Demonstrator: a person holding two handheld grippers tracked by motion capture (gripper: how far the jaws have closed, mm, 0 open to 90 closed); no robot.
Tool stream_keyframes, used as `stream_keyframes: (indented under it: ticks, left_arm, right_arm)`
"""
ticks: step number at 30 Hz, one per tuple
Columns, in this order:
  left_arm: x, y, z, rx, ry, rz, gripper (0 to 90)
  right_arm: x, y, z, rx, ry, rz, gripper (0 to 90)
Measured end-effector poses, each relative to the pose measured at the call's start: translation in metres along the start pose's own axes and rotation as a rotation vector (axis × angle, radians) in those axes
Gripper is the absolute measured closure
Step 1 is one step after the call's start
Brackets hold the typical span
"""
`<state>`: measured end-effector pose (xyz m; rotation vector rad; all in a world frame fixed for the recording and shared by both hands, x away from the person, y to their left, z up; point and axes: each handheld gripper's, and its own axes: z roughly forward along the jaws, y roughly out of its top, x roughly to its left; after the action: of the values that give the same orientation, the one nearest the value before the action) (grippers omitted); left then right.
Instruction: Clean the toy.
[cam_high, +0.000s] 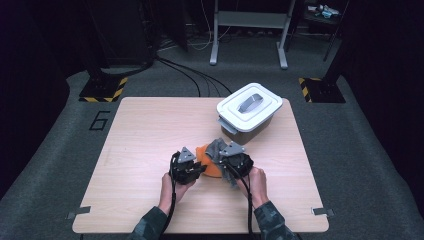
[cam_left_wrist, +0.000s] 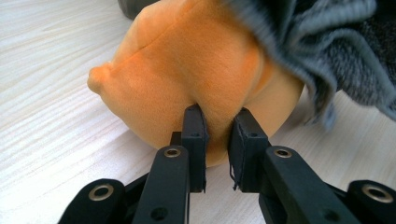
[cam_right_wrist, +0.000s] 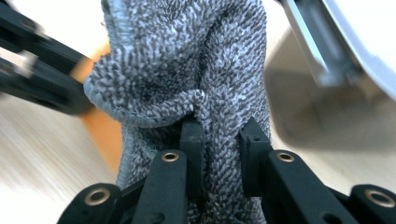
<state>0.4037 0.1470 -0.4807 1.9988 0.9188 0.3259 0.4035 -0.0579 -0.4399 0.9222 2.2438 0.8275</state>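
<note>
We hold a gripper in each hand over the near middle of the table (cam_high: 150, 130). Our left gripper (cam_left_wrist: 217, 135) has its jaws narrow and pinched on a fold of the orange cloth (cam_left_wrist: 187, 74); the fold bulges up between the two pads, and the rest of the cloth swells out beyond the fingertips, resting on the wood. In the high view the left gripper (cam_high: 192, 167) sits just left of the orange cloth (cam_high: 209, 167), which shows as a small patch between our two grippers.

Our right gripper (cam_right_wrist: 222, 135) has its jaws narrow too, clamped on the grey towel (cam_right_wrist: 187, 60). A thick twist of towel runs down between the pads, and the hemmed edge bunches up above and to the left of the fingertips. In the high view the right gripper (cam_high: 227, 159) holds the grey towel (cam_high: 216, 148) so that part of it lies over the orange cloth, touching it, while another part hangs down near our right hand (cam_high: 257, 182).

The white lidded bin (cam_high: 248, 112) stands on the far right part of the table, just beyond the towel, apart from both grippers.
</note>
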Motion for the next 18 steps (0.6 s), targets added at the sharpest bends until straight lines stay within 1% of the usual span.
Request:
stream_keyframes:
  ticks: [1,2,3,4,5,6,7,8,9,10,11,12,13,14,15,16,17,18]
  left_arm:
    - [0.000,-0.001,0.000,-0.002,0.005,0.010,77.4]
    - [0.001,-0.001,0.000,0.001,0.006,0.014,77.4]
    - [0.002,-0.002,0.000,-0.006,0.000,0.007,77.3]
    - [0.003,-0.002,0.000,-0.002,0.001,0.010,77.1]
    - [0.003,-0.002,0.001,0.003,0.000,0.010,76.8]
    - [0.003,-0.002,0.001,-0.001,-0.004,0.004,75.0]
    - [0.002,-0.001,0.002,0.003,0.011,0.013,70.8]
    - [0.002,-0.001,0.002,0.000,0.013,0.011,65.1]
    - [0.002,0.000,0.002,-0.002,0.014,0.015,57.6]
    - [0.000,0.001,0.001,0.006,0.043,0.031,50.8]
    - [0.000,0.002,0.000,0.007,0.045,0.042,41.2]
    - [0.001,0.002,-0.001,0.010,0.038,0.055,38.0]
    - [0.001,0.002,0.000,0.018,0.062,0.074,35.9]
    - [0.001,0.003,0.001,0.021,0.057,0.092,31.7]
    - [0.001,0.003,0.004,0.016,0.029,0.102,32.2]
    - [0.000,0.002,0.008,0.026,0.032,0.120,35.6]
    - [-0.002,0.000,0.013,0.030,0.038,0.142,41.9]
    - [-0.003,-0.002,0.017,0.020,0.036,0.140,47.6]
  right_arm:
    - [-0.006,-0.005,0.000,0.010,0.005,0.023,76.0]
    - [-0.012,-0.010,0.001,0.017,-0.005,0.040,76.0]
    - [-0.016,-0.015,0.003,0.032,-0.015,0.071,76.0]
    - [-0.021,-0.022,0.005,0.037,-0.002,0.100,75.9]
    - [-0.023,-0.025,0.007,0.045,0.004,0.118,76.0]
    - [-0.024,-0.029,0.009,0.045,-0.006,0.116,75.9]
    - [-0.023,-0.030,0.010,0.041,-0.007,0.121,76.0]
    - [-0.023,-0.031,0.012,0.039,-0.005,0.108,76.0]
    - [-0.021,-0.029,0.012,0.040,-0.015,0.107,76.1]
    - [-0.021,-0.028,0.013,0.047,-0.022,0.100,76.0]
    - [-0.022,-0.028,0.015,0.043,-0.023,0.102,76.1]
    - [-0.023,-0.027,0.015,0.049,-0.020,0.105,76.1]
    - [-0.025,-0.028,0.016,0.046,-0.016,0.103,76.0]
    - [-0.025,-0.028,0.017,0.042,-0.017,0.127,76.0]
    - [-0.027,-0.028,0.017,0.041,-0.014,0.132,76.0]
    - [-0.028,-0.029,0.018,0.042,-0.016,0.136,76.0]
    - [-0.028,-0.029,0.018,0.035,-0.015,0.132,76.0]
    - [-0.028,-0.028,0.019,0.030,-0.013,0.122,76.0]
